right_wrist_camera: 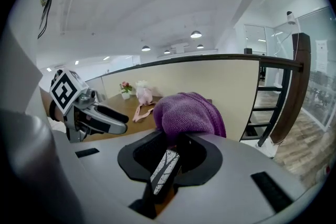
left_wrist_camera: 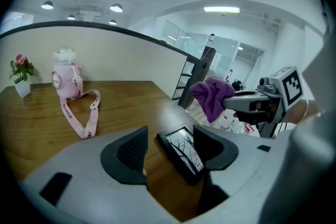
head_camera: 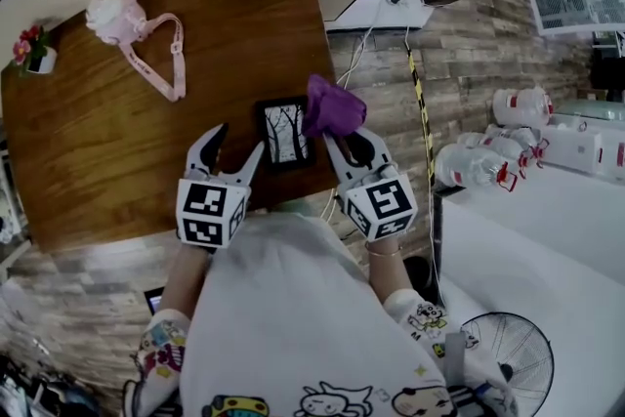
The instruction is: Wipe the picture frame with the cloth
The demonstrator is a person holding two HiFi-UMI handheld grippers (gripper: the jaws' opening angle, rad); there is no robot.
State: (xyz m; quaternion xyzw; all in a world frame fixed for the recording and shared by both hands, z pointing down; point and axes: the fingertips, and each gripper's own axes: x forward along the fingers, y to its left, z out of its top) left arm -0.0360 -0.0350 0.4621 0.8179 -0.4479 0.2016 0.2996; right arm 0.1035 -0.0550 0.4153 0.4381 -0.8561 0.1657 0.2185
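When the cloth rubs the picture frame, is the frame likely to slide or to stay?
The picture frame looks small and thin, so probably light; on the smooth wooden table it may slide. It sits near the table's edge, so a push that way might drop it.

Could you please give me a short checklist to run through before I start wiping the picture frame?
1. Cloth gripped: ok. The right gripper has its jaws shut on it.
2. Picture frame lying flat and face up on the table: ok.
3. Cloth touching the glass: cannot tell. It hangs at the frame's upper right corner.
4. Frame steadied: not ok. The left gripper has its jaws apart and grips nothing, with the frame just ahead of them.
5. Margin to the table edge: not ok. The frame sits near the right edge, so a push could slide it off.
6. Pink bottle and its strap out of the way: ok.
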